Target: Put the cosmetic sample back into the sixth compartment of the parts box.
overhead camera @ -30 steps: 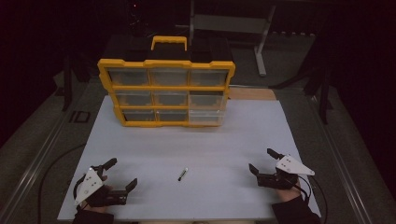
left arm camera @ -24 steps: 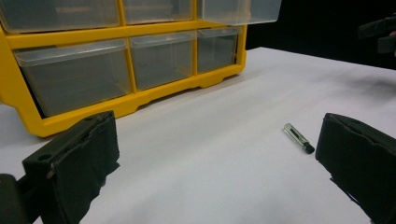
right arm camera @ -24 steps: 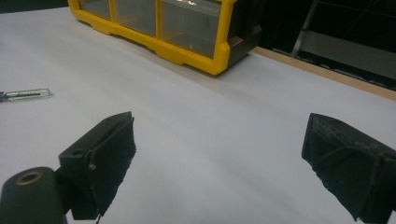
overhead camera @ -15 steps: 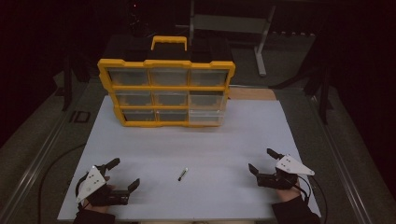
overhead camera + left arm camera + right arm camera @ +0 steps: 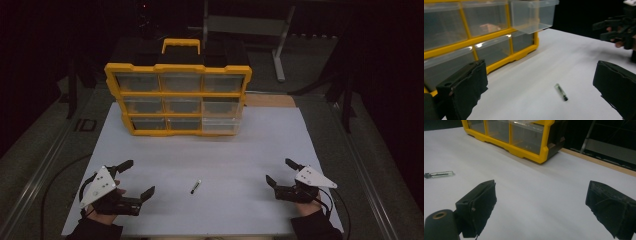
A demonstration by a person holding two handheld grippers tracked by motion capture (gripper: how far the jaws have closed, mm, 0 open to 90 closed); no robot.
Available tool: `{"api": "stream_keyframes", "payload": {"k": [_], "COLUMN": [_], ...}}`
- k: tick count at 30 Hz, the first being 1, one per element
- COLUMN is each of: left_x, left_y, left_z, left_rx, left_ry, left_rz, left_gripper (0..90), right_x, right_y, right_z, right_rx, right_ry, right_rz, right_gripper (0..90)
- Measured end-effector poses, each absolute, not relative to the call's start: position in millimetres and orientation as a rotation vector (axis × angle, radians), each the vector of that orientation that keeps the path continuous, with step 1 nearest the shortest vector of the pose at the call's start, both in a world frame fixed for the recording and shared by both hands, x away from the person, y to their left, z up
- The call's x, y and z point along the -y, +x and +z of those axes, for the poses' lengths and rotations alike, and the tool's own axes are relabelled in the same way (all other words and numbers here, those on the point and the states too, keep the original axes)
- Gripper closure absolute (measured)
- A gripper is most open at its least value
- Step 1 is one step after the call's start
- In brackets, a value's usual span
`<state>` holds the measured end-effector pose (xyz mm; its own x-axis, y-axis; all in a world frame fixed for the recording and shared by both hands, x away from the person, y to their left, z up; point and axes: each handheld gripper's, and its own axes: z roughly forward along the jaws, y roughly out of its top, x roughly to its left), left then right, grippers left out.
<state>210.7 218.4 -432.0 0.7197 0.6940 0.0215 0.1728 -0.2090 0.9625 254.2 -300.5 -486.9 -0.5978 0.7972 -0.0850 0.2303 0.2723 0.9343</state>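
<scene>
Tongs (image 5: pixel 134 179) low, jaws wide apart

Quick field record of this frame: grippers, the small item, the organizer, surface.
left gripper: open, holding nothing, low over the sheet
right gripper: open, holding nothing
small tube: clear with a dark tip, lying flat between the grippers, untouched
drawer organizer: yellow frame, clear drawers, upright at the far side
pulled-out drawer: one drawer slid partly out
white sheet: covers the table

Small clear vial (image 5: pixel 195 186) flat on mat
</scene>
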Motion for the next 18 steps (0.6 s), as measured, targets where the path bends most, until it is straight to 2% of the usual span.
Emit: {"api": "stream_keyframes", "payload": {"k": [18], "left_x": [-176.9], "left_y": [223.3], "left_z": [-385.2], "left_rx": [-0.703], "left_ry": [1.776], "left_rz": [0.541], "left_gripper": [0.0], "right_x": [300.0], "right_y": [253.7], "right_z": [-484.6], "right_rx": [-1.980], "right_ry": [0.918], "right_rz": [1.338], "right_gripper": [9.4]}}
